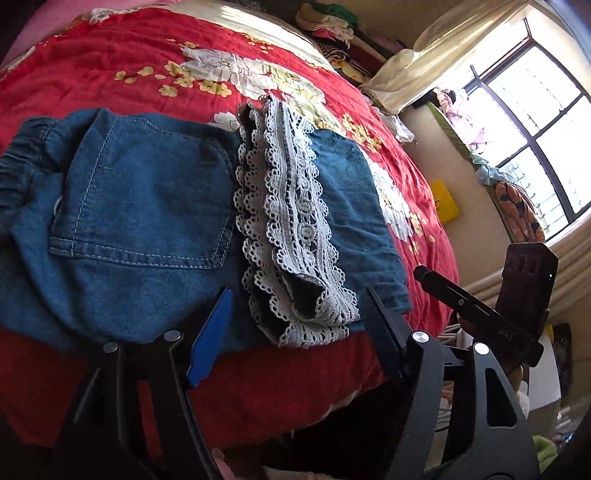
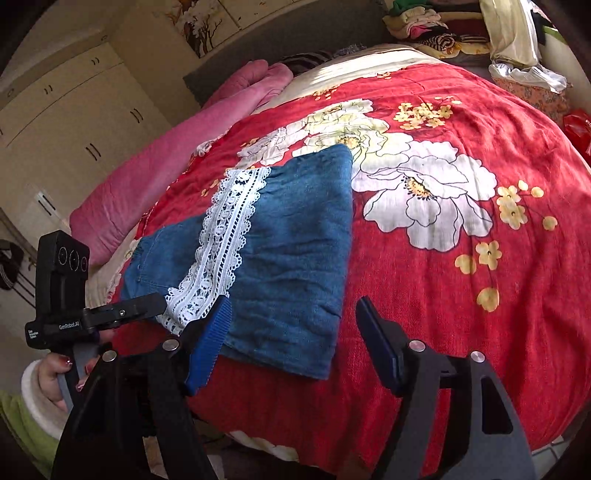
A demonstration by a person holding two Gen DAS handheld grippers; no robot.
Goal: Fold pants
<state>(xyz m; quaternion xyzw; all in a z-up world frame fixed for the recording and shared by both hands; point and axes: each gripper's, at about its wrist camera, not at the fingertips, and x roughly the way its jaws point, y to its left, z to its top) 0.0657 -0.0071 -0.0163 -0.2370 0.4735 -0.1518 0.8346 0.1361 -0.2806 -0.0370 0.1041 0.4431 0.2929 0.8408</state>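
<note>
Blue denim pants (image 1: 147, 206) with a white lace hem (image 1: 291, 236) lie folded on the red floral bedspread (image 1: 110, 74). A back pocket faces up at the left, and the lace cuff lies across the middle. My left gripper (image 1: 295, 325) is open and empty, just short of the lace at the near edge. In the right wrist view the pants (image 2: 295, 258) and the lace (image 2: 225, 236) lie left of centre. My right gripper (image 2: 291, 339) is open and empty over the pants' near right corner. The left gripper's body (image 2: 62, 295) shows at the left.
A pink quilt (image 2: 177, 147) lies along the bed's left side. Stacked clothes (image 2: 436, 26) sit at the head. A window (image 1: 524, 122) and a yellow item (image 1: 445, 201) are right of the bed. Wardrobes (image 2: 74, 110) stand to the left. The right gripper's body (image 1: 517, 302) is beside the bed edge.
</note>
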